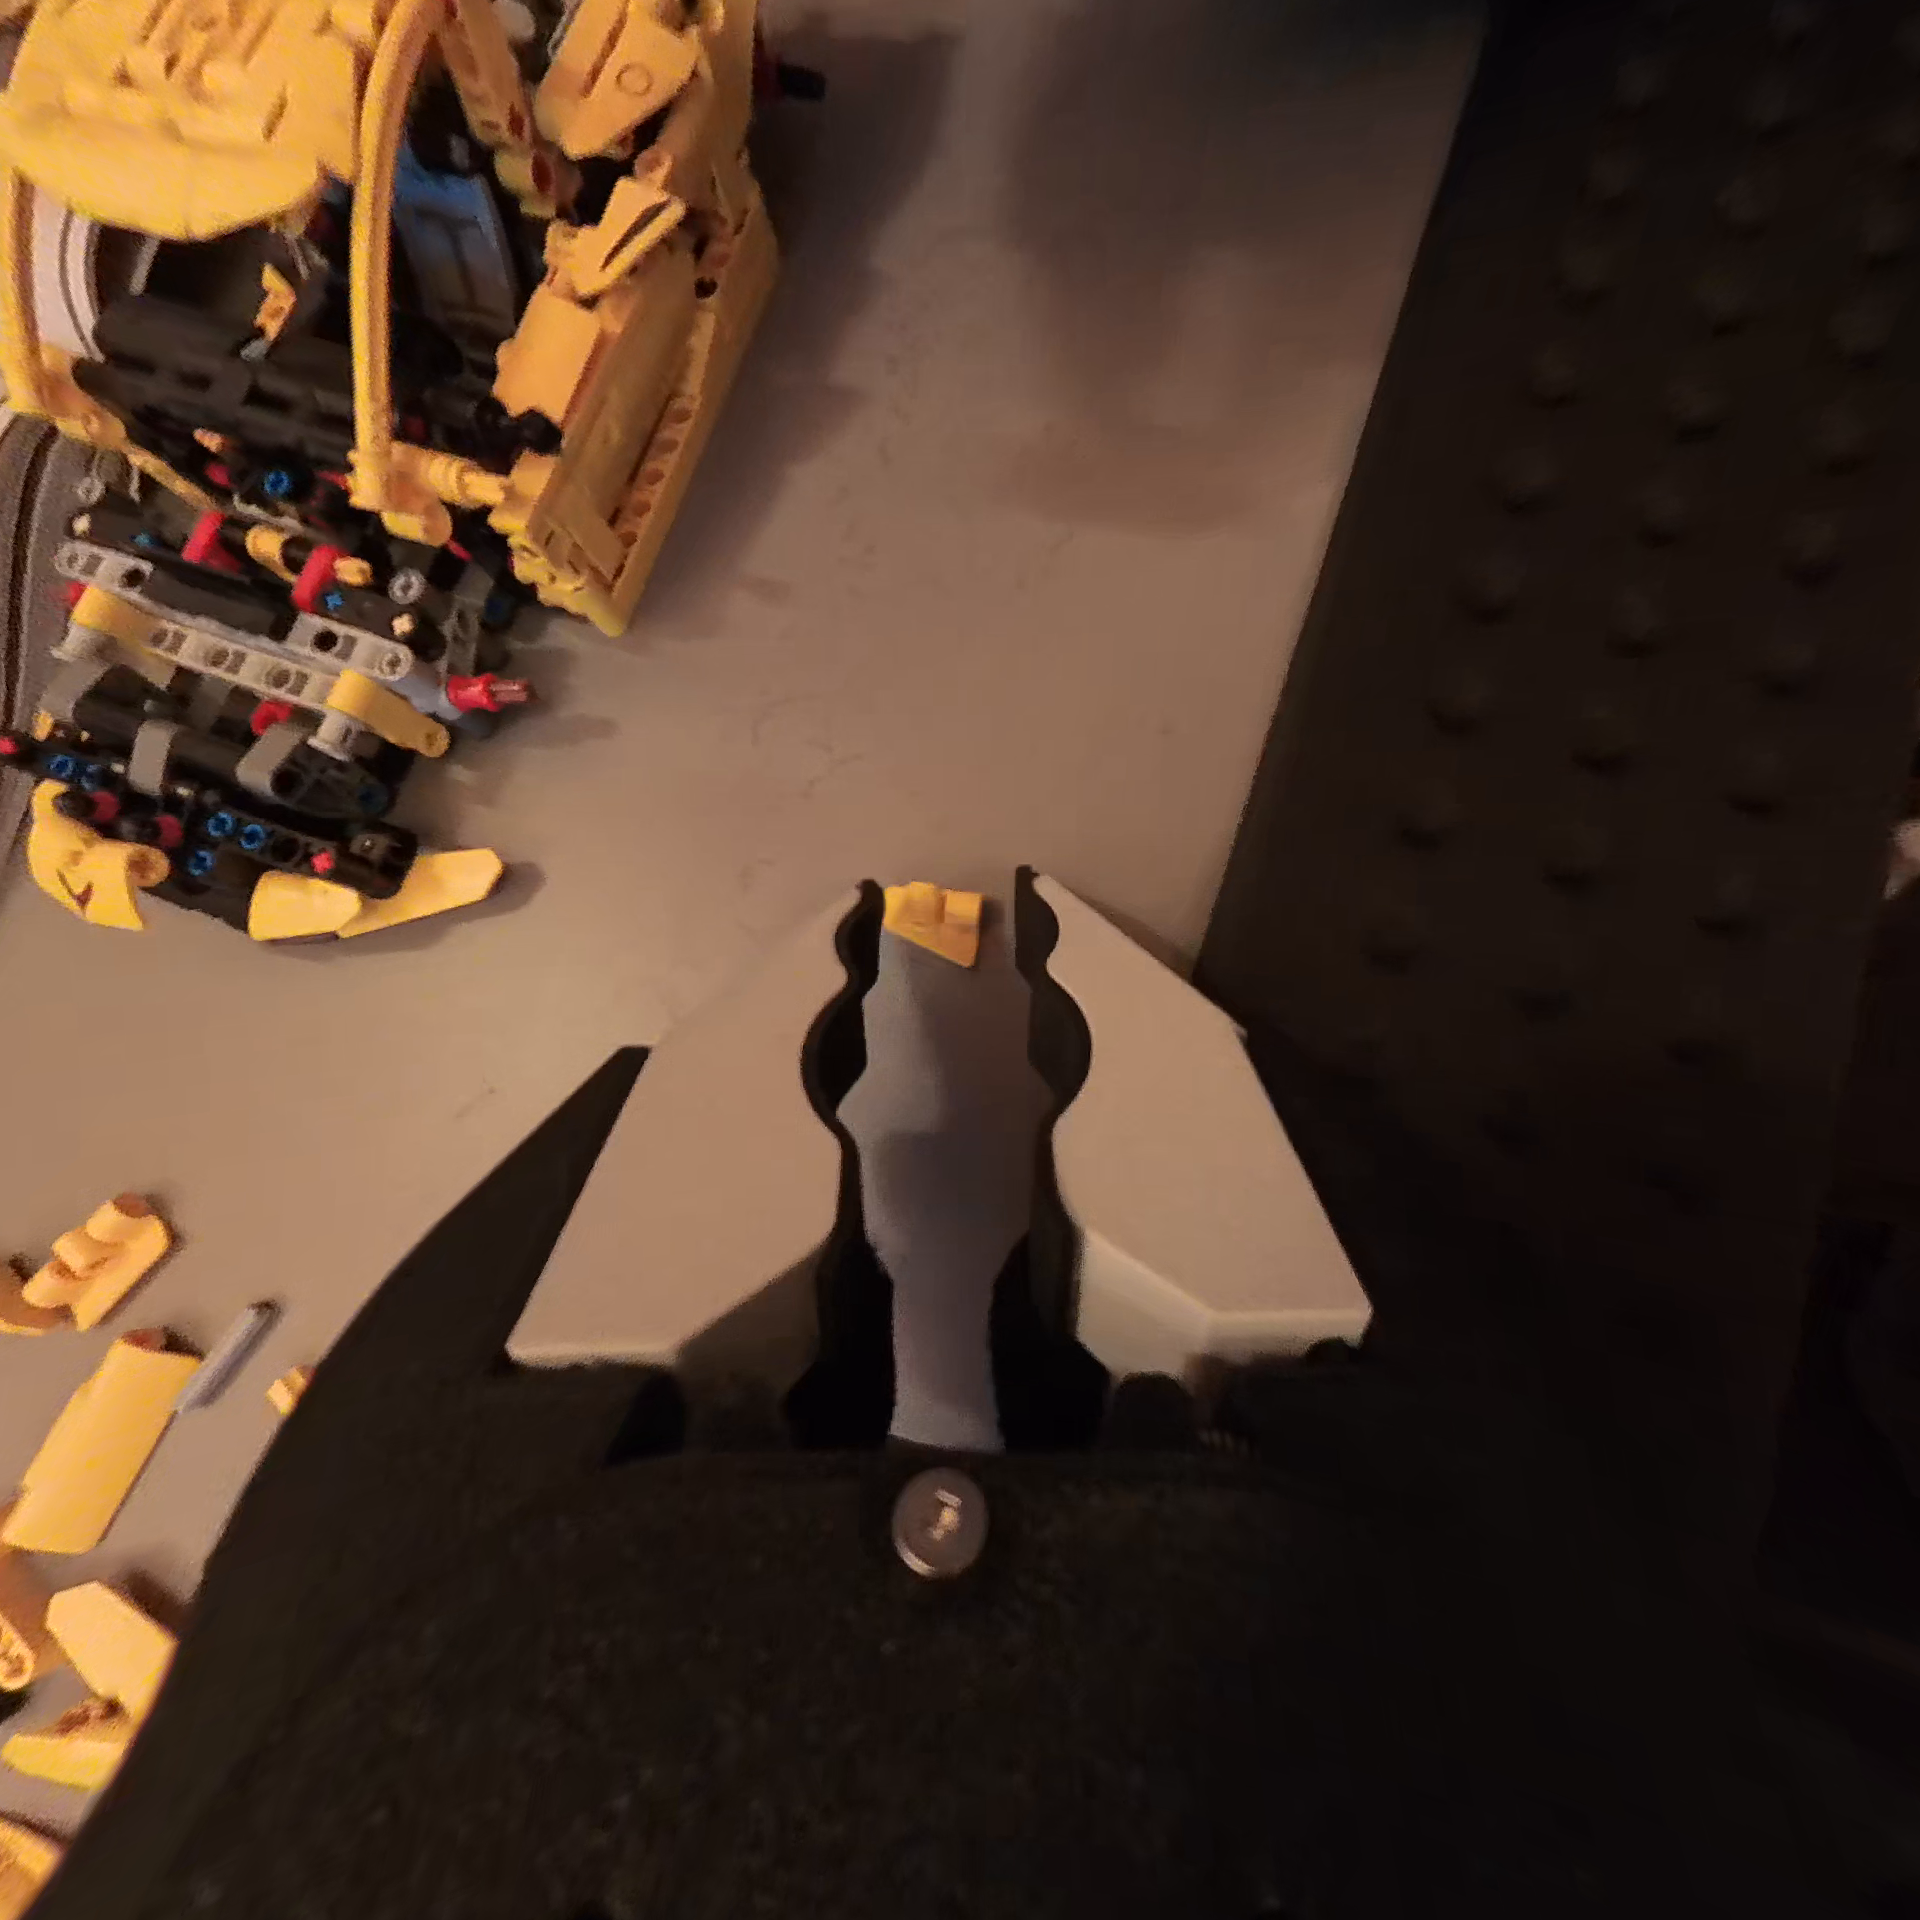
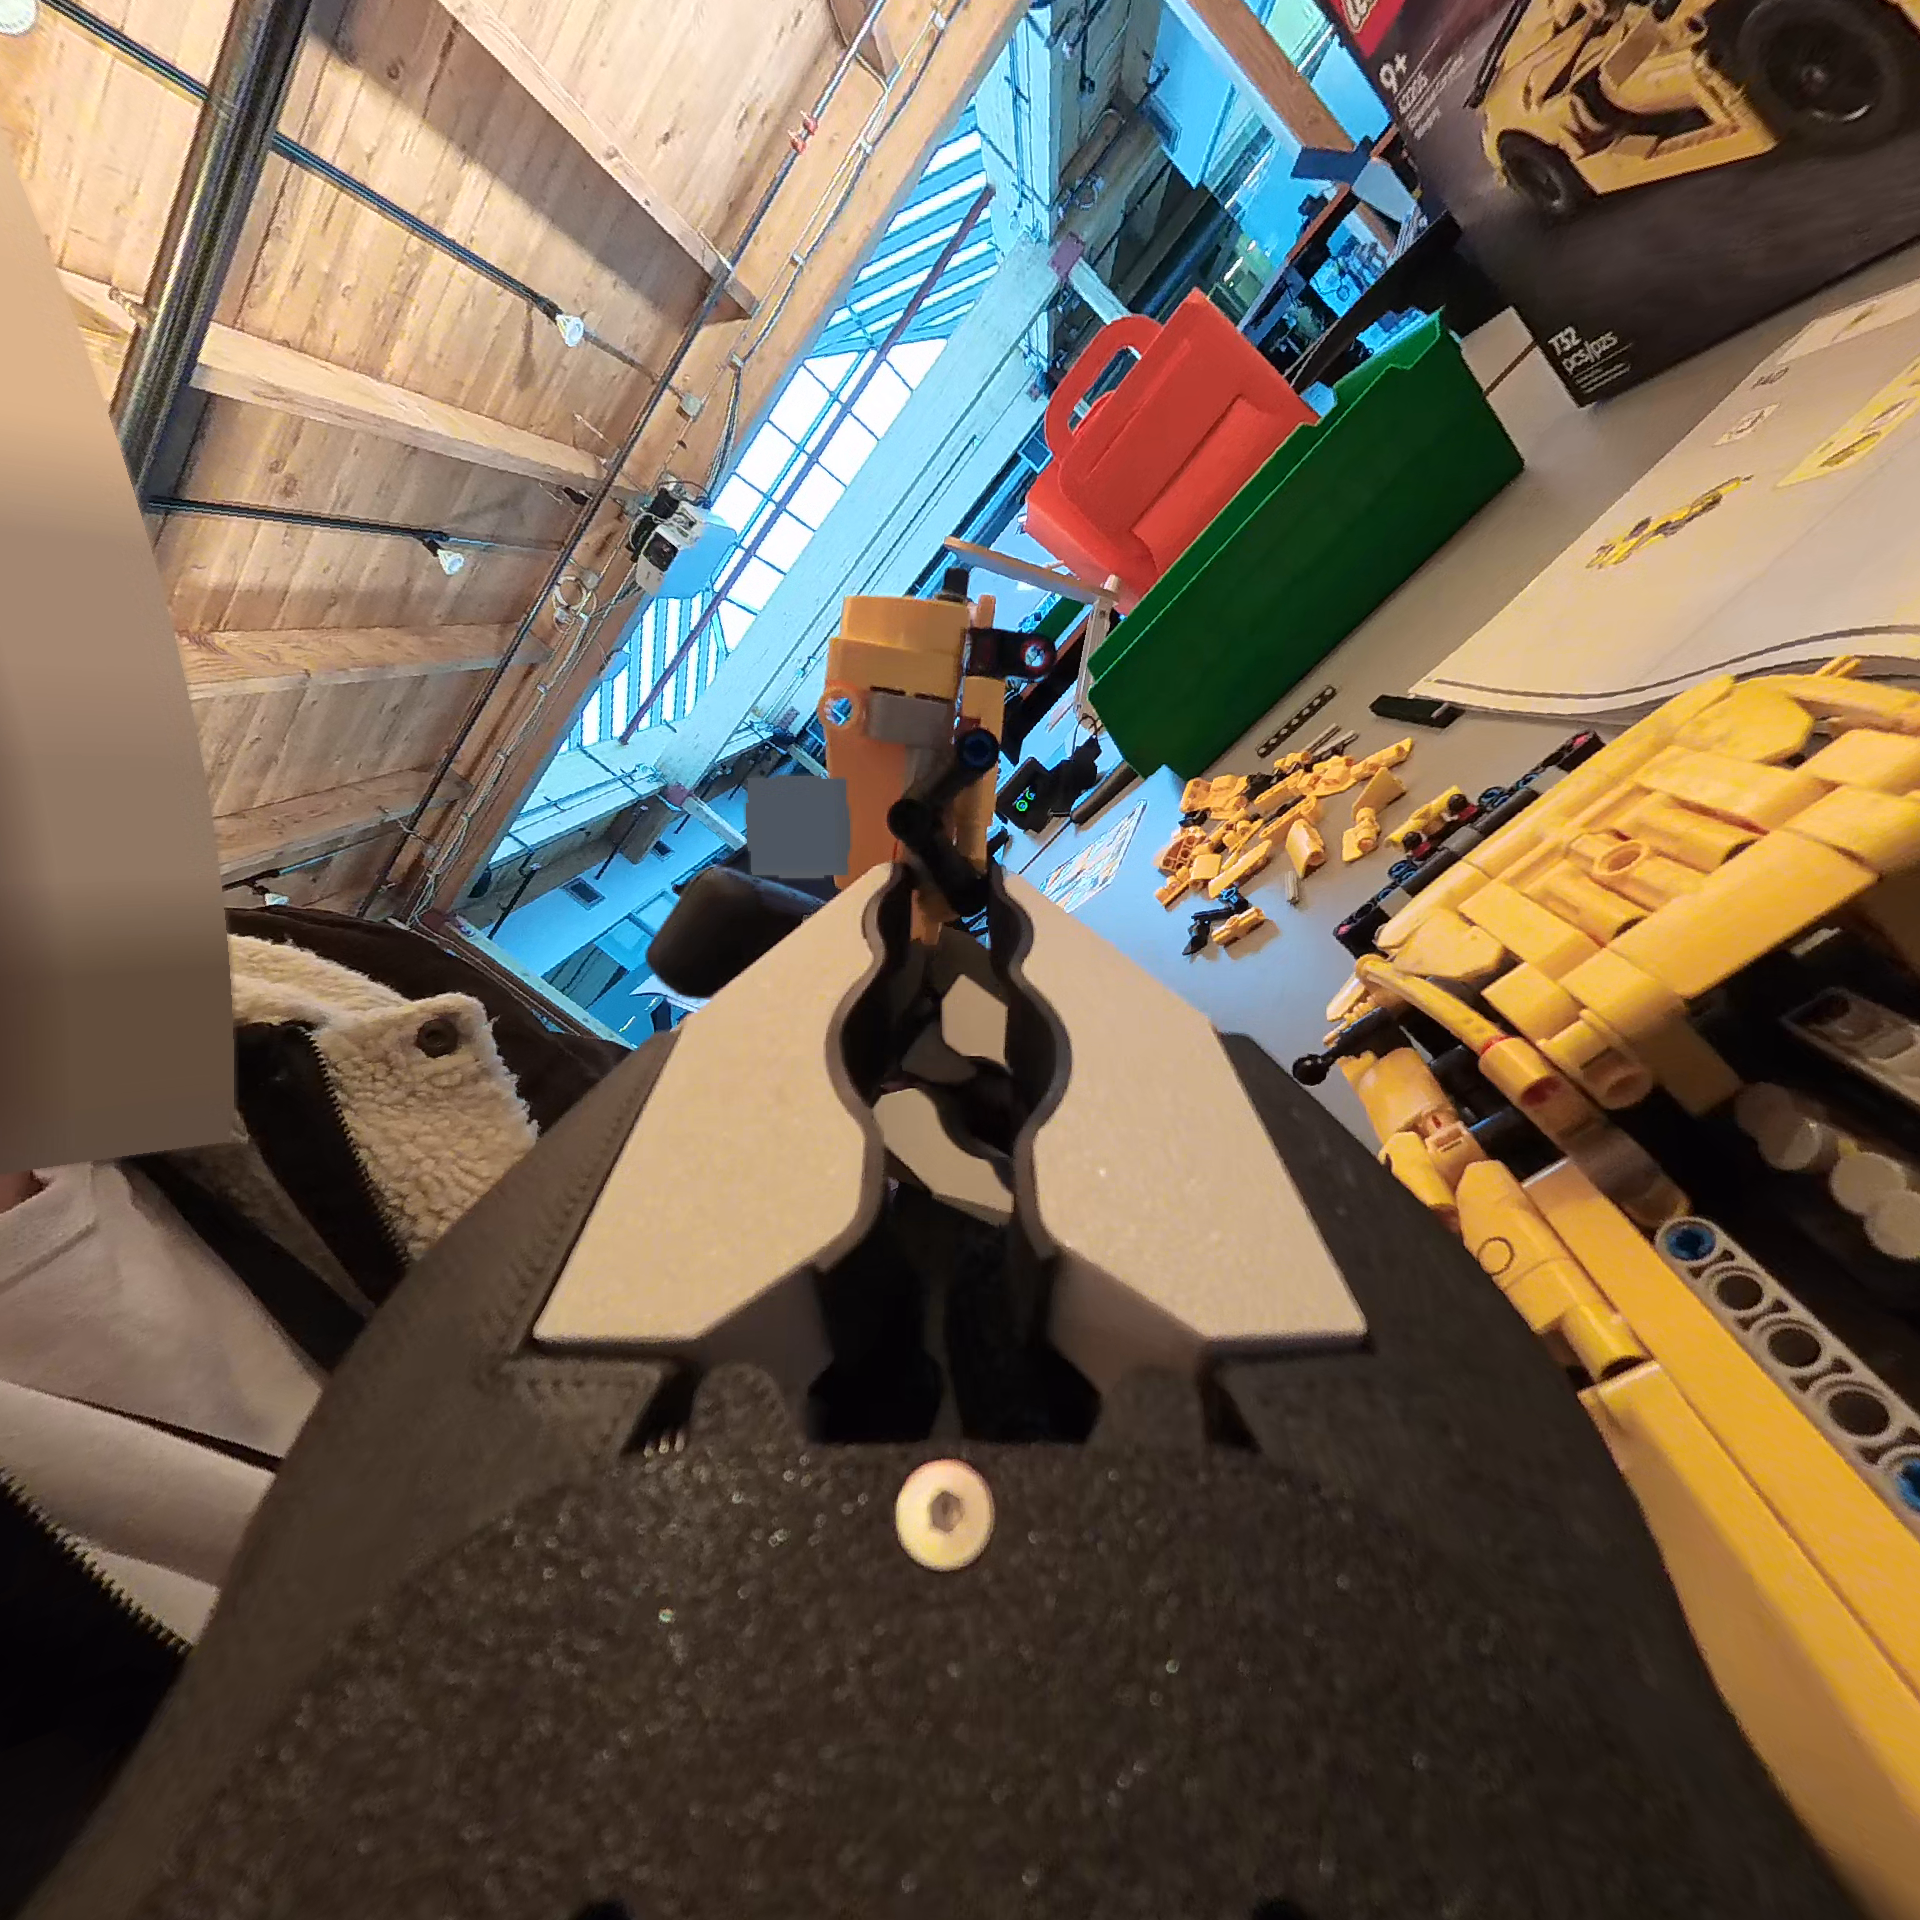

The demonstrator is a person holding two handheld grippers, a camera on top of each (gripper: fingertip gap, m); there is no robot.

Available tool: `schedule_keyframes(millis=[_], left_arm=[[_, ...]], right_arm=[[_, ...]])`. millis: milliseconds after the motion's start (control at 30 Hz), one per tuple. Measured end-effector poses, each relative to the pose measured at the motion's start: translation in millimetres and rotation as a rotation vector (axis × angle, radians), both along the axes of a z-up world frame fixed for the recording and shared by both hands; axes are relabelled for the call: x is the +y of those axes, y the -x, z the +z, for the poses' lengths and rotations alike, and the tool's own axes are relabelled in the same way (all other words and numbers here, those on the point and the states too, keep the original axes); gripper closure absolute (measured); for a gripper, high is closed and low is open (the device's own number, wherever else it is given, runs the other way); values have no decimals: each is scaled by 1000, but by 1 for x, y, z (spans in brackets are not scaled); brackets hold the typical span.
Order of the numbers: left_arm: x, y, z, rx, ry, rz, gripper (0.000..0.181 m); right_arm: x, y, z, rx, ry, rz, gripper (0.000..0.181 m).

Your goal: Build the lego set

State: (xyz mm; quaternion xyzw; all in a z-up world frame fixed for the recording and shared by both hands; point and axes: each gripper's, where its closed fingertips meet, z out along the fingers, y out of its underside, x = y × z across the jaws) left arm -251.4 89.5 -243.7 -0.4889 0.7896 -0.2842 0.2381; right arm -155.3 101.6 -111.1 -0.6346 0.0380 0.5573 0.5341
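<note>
The half-built yellow lego car [image 1: 312, 416] stands on the grey table at the upper left of the left wrist view. It also fills the right side of the right wrist view [image 2: 1662, 935]. My left gripper [image 1: 940, 904] is shut on a small yellow piece [image 1: 932, 923] at its fingertips, above the table near its right edge. My right gripper [image 2: 940, 883] is shut on a yellow sub-assembly [image 2: 904, 717] with black links and a blue pin. It holds the sub-assembly up in the air, left of the car.
Loose yellow pieces lie at the lower left [image 1: 83, 1455] and in a pile beyond the car [image 2: 1278, 821]. A green bin [image 2: 1299, 582], a red object [image 2: 1164, 436], the set's box [image 2: 1662, 156] and an open booklet [image 2: 1714, 540] stand behind. The table edge [image 1: 1299, 644] borders a dark studded floor.
</note>
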Motion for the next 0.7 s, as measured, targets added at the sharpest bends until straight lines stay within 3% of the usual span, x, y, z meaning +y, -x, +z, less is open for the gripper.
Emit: schedule_keyframes(millis=[300,700], left_arm=[[-3,5,3,-2,74,-143,156],[4,1,-5,-19,53,-171,157]], right_arm=[[0,0,-1,4,2,5,168],[2,0,-4,9,16,11,168]])
